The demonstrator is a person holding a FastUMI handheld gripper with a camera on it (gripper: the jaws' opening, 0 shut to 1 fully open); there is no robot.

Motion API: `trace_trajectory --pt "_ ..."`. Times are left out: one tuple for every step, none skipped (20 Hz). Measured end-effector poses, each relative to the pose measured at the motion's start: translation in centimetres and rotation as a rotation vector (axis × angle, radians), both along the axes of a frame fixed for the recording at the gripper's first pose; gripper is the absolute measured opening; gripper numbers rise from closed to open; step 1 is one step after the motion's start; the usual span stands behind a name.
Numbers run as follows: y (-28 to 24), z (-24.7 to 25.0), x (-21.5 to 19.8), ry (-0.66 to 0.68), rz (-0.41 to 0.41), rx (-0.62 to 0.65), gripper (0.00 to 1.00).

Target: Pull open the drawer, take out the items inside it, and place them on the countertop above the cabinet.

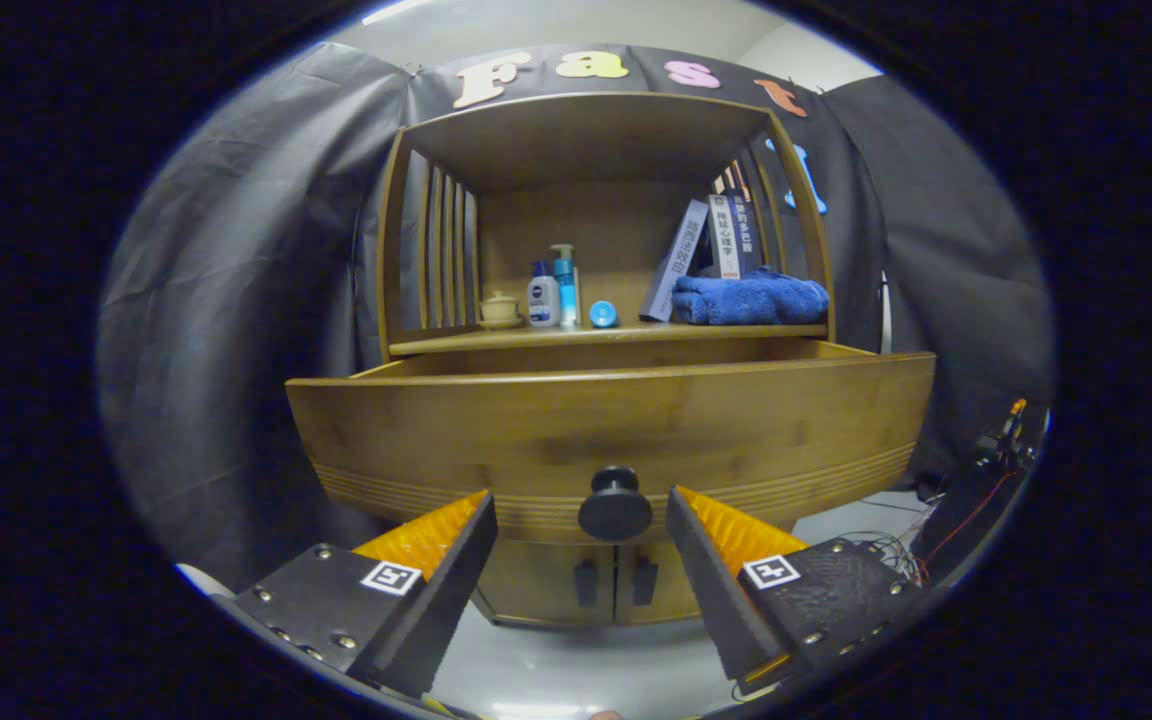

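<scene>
A wooden cabinet drawer (616,425) stands pulled partway out toward me, its front panel wide across the view. Its round dark knob (615,503) sits between my two fingers with a gap on each side. My gripper (581,500) is open around the knob, not touching it. The drawer's inside is hidden behind the front panel. Above the drawer runs the countertop (616,338), carrying a folded blue towel (751,298), leaning books (711,250), two bottles (554,290), a small blue cap (603,314) and a little lidded cup (500,308).
Slatted side walls and a roof (586,125) enclose the countertop shelf. Two lower cabinet doors (616,585) with small dark handles sit under the drawer. Cables and equipment (976,490) lie on the floor to the right. Black cloth surrounds the cabinet.
</scene>
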State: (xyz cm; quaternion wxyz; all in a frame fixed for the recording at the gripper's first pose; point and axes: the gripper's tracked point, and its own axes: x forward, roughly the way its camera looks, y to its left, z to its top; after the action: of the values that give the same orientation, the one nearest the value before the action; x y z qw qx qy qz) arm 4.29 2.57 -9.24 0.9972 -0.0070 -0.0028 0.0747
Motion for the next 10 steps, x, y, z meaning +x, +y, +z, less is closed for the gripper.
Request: trace_trajectory --pt "0.3 -0.1 0.4 -0.005 0.007 0.001 1.0" --pt "0.4 -0.3 1.1 0.0 0.007 0.001 1.0" --pt "0.6 -0.8 1.9 0.021 0.008 -0.008 1.0" --pt "0.9 -1.6 2.7 0.05 0.011 -0.019 1.0" --pt "0.7 -2.3 2.9 0.09 -0.007 -0.043 1.0" --pt "0.5 -1.0 4.1 0.031 -0.022 -0.05 1.0" --pt "0.4 -0.3 3.3 0.005 -0.024 -0.047 1.0" --pt "0.7 -0.1 3.4 -0.023 -0.034 -0.04 1.0" --pt "0.6 0.1 3.7 -0.051 -0.054 -0.041 0.99" --pt "0.2 -0.5 4.2 -0.04 -0.087 -0.058 0.99"
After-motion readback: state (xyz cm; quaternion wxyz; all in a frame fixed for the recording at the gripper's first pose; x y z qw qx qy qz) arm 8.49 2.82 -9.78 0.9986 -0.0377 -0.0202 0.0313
